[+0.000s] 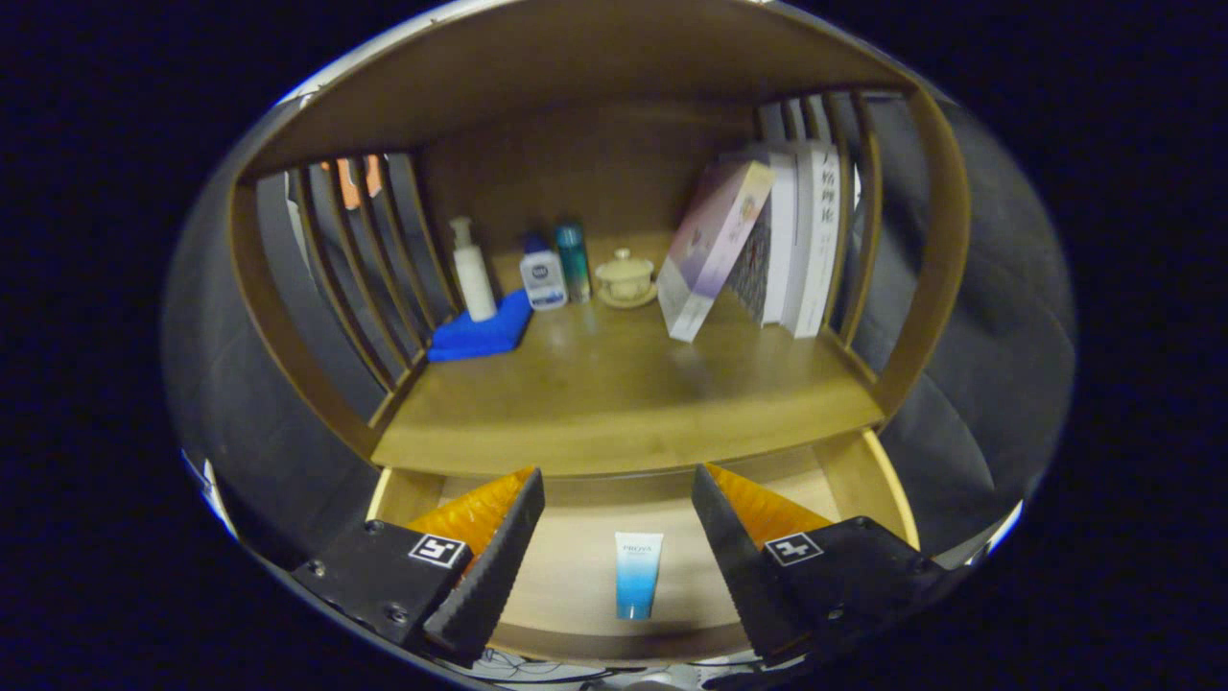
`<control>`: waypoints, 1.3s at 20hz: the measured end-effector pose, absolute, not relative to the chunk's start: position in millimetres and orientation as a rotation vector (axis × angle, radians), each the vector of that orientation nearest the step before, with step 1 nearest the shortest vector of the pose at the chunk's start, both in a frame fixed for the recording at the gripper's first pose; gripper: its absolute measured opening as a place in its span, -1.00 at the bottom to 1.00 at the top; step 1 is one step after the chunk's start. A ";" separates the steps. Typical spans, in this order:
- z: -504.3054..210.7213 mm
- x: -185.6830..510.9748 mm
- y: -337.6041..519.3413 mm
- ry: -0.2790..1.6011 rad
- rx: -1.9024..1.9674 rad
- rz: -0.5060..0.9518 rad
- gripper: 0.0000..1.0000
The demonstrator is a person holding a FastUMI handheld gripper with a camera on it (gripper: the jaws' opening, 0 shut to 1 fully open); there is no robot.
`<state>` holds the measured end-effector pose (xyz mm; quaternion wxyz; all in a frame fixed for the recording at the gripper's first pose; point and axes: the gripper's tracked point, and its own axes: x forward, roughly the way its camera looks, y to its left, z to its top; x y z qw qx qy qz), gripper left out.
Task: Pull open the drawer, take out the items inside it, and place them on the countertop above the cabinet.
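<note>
One tube (638,574), three bottles (543,275), perhaps three books (715,248), one cloth (480,334).

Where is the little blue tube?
The tube lies flat in the open drawer, between the open gripper's fingers, below the countertop.

Drawer (868,480) was pulled open below the countertop (614,403); tube (637,574) lay in it, between the spread gripper (617,494) fingers. On the countertop: bottles (544,274) at 11 o'clock, cup (625,278) at 12, books (767,240) at 1.
</note>
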<state>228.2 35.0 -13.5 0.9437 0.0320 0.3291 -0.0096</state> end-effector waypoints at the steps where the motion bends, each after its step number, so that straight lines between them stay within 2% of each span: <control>1: -31.5 234.0 36.9 0.723 0.063 -0.020 0.96; 10: -144.2 220.2 33.8 1.136 0.082 -0.079 0.90; 19: -174.7 195.2 30.5 1.321 0.109 -0.132 0.89; 23: -179.1 191.6 30.9 1.338 0.067 -0.146 0.62; 24: -179.3 191.9 27.8 1.335 0.048 -0.153 0.31; 26: -178.5 190.9 27.9 1.332 0.044 -0.155 0.13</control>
